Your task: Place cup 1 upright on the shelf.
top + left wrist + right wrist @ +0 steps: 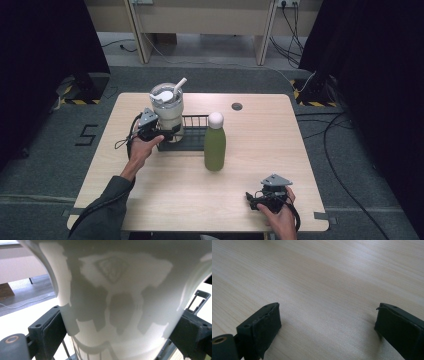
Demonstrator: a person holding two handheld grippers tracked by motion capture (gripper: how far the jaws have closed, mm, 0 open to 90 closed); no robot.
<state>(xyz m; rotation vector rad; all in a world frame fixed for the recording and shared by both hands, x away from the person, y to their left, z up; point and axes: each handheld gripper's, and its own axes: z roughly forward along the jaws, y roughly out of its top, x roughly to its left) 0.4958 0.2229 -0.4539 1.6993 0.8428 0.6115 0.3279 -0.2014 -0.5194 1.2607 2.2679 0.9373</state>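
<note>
We are noting the left gripper (170,132) grasping the cream tumbler (168,106) at centre-left; lifting straight should clear the black rack (191,133), 1 right gripper (256,200) idling released.

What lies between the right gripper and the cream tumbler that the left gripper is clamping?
In the high view, the green bottle stands between the right gripper and the cream tumbler; otherwise bare table. The left gripper grips the tumbler.

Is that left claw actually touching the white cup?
Touching. In the left gripper view, both black pads press flush against the white cup, with no gap on either side of the left gripper.
</note>
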